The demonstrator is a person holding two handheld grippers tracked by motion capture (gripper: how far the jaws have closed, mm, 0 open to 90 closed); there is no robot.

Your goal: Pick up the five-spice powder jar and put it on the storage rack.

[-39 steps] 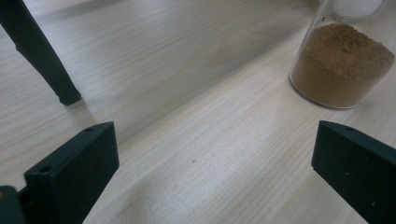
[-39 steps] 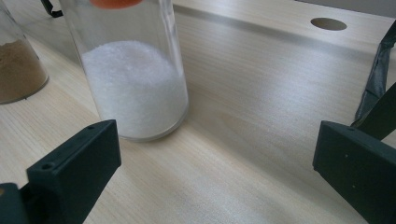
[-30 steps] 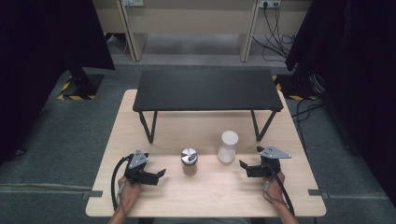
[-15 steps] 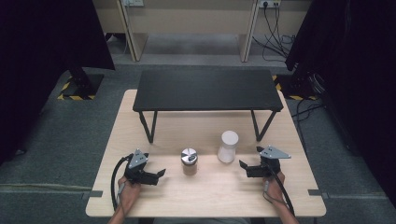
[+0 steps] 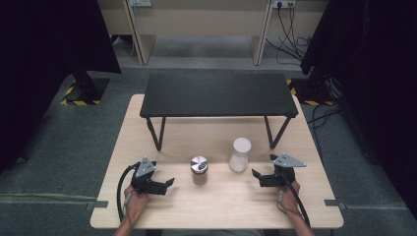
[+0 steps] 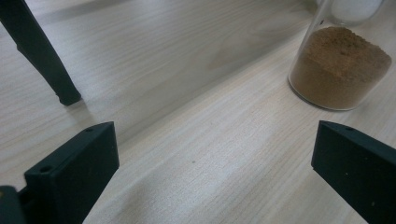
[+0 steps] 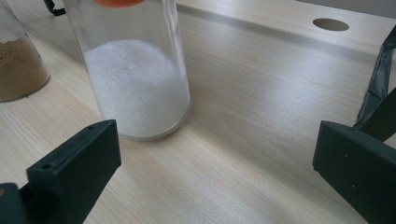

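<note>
Tabletop of pale wood [image 5: 147,123] carries everything, with a black low stand [image 5: 219,95] on slim legs across its far half. Nearer the person, two glass jars stand upright in the open strip in front of the stand, near each other but not touching: a jar of white grains [image 5: 240,154] to the right, and a jar of brown powder [image 5: 199,170] with a silver lid to the left. The left gripper [image 5: 167,185] rests on the table well left of the brown jar, its jaws spread wide with nothing between them; in the left gripper view that jar sits ahead and off to the right. The right gripper [image 5: 255,175] lies just right of the white jar, its jaws likewise wide and empty, pointing toward it.
</note>
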